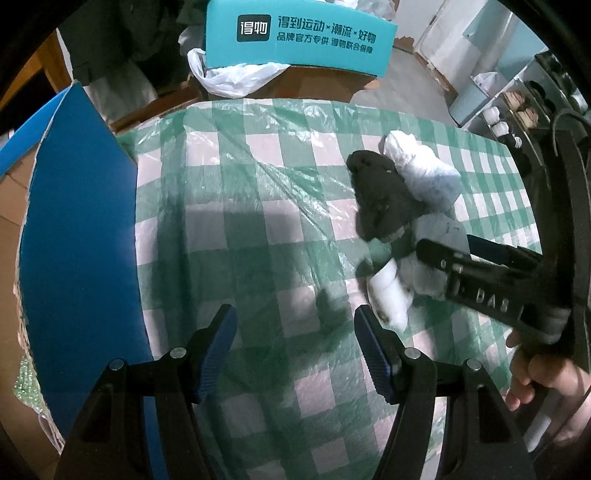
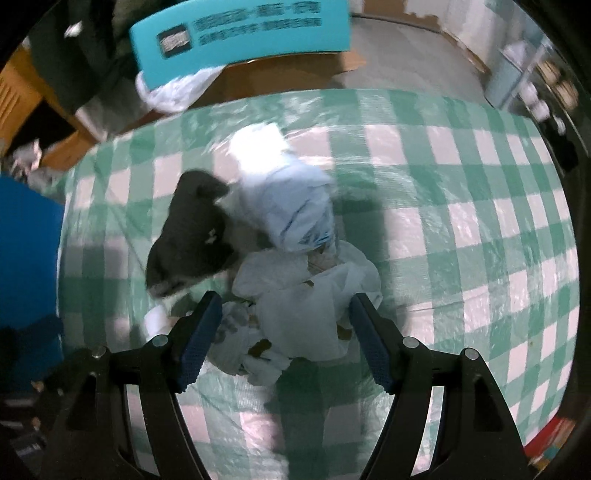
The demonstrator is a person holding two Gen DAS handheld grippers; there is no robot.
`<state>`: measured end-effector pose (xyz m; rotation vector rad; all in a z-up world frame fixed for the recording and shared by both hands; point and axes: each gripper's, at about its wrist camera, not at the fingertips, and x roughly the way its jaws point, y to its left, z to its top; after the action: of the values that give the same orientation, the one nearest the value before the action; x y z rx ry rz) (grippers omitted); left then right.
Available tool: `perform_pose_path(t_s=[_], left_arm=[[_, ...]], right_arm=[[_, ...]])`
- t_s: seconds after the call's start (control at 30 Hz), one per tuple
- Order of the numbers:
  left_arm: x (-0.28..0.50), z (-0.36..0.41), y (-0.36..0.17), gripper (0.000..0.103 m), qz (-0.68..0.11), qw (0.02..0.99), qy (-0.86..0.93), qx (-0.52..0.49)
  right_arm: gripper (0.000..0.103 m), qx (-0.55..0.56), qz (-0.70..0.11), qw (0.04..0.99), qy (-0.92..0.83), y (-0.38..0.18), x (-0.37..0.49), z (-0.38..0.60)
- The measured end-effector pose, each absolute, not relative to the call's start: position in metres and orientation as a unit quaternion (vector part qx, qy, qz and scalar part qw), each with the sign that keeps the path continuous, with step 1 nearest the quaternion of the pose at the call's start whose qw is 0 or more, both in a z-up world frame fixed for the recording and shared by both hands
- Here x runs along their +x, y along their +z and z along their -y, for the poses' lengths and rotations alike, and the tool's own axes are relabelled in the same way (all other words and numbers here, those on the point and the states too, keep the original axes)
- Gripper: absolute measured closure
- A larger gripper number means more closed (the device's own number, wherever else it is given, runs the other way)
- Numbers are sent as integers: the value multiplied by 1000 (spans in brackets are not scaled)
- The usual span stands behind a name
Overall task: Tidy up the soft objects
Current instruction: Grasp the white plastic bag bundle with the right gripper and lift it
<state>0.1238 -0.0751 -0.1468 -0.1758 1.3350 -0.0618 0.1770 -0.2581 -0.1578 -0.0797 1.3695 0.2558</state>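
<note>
While the left gripper point(image 1: 295, 347) pointed steeply down at the green-and-white checked tablecloth point(image 1: 258, 206), its jaws stood wide with only cloth between them. Left wrist view: soft pile sat right of centre, a dark grey bundle point(image 1: 380, 199) touching a pale blue-white bundle point(image 1: 424, 173) behind it, a white roll point(image 1: 391, 295) just beside the right finger. Right gripper's fingers came in from the right over the pile, a hand point(image 1: 543, 376) on its handle. Blue box flap point(image 1: 81, 229) stood at the table's left edge, teal printed box point(image 1: 299, 35) beyond the far edge.

Right wrist view, blurred: right gripper point(image 2: 286, 336) spread wide, a crumpled white cloth point(image 2: 306, 302) between the fingers; couldn't tell if the pads touched it. Dark grey bundle point(image 2: 188, 236) lay up-left of it, pale blue bundle point(image 2: 291, 195) directly behind, all three touching. White roll point(image 2: 157, 321) sat just outside the left finger.
</note>
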Motion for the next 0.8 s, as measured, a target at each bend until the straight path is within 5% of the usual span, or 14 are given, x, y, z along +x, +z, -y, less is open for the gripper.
perform_pose_path(t_s=[0.37,0.8], left_arm=[[109,78,-145,36,-622,780,-34,-57],[105,71,-155,34,-636,766,-23,-94]], right_arm=[[31,-169,-643,730,156,-154,136,239],[31,-87,-644,749,130,-138,121,271]])
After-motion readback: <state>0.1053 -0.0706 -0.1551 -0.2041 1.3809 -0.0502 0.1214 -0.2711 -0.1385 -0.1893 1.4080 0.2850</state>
